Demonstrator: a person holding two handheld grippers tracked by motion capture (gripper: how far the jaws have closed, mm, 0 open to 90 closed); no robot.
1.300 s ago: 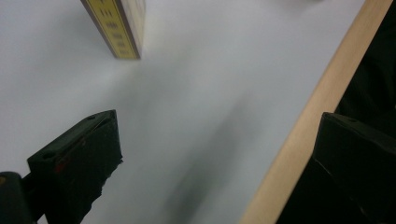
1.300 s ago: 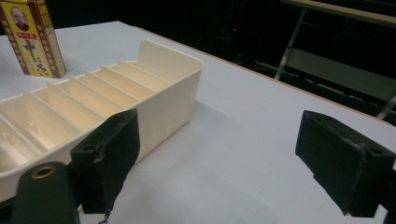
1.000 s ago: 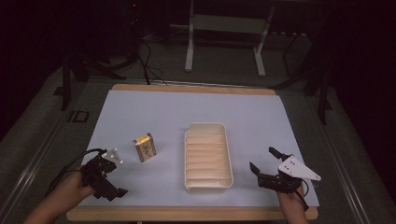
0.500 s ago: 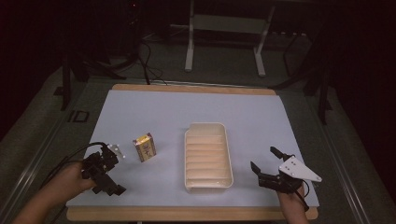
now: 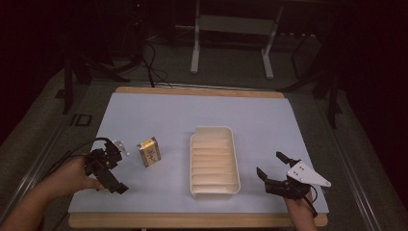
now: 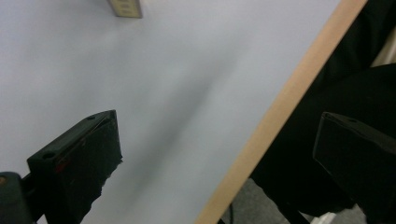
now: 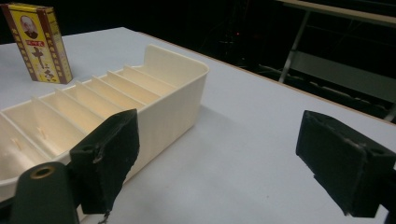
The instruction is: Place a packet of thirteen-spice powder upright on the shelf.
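yellow box (image 7: 38,42) with dark red edges and a printed portrait; cream ribbed tray (image 7: 173,79); pale blue mat (image 5: 260,120).

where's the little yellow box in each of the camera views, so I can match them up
High view: the yellow box stands left of centre on the white table cover, between the left gripper and the cream tray.
Left gripper view: a cut-off corner that is probably the box sits at the top edge.
Right gripper view: the box stands upright at top left, beyond the tray.
Shared landmark: the white table cover.
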